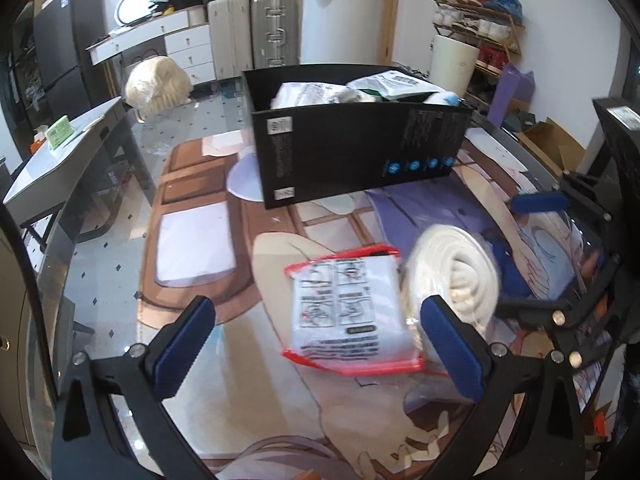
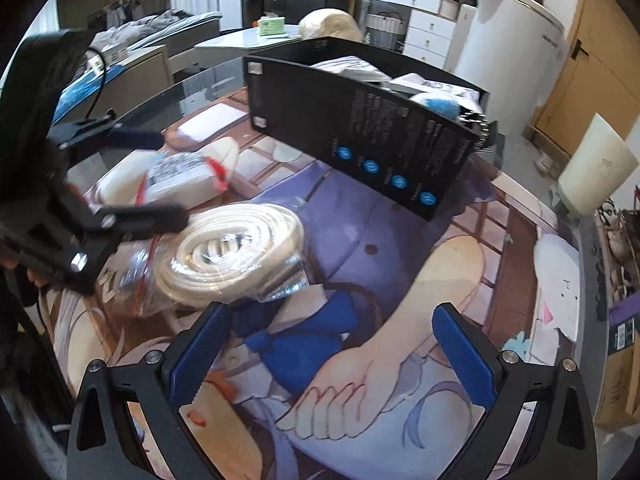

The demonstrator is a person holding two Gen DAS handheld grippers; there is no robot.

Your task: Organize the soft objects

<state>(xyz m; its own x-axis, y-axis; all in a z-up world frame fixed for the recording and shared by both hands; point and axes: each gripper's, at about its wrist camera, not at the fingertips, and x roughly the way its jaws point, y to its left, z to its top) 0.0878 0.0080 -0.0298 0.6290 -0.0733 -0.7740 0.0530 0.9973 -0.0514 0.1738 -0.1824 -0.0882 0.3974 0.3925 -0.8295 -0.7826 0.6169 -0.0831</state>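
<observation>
Left wrist view shows my left gripper (image 1: 320, 344) spread wide, holding nothing, over one white flat packet with red edges (image 1: 348, 312) lying on the printed mat (image 1: 192, 248). Touching its right side sits one cream coiled rope in clear plastic (image 1: 452, 276). One black box (image 1: 352, 148) stands beyond, already holding several white soft packs. Only the right wrist view shows my right gripper (image 2: 332, 356) wide and empty, just beside the rope (image 2: 232, 252).
</observation>
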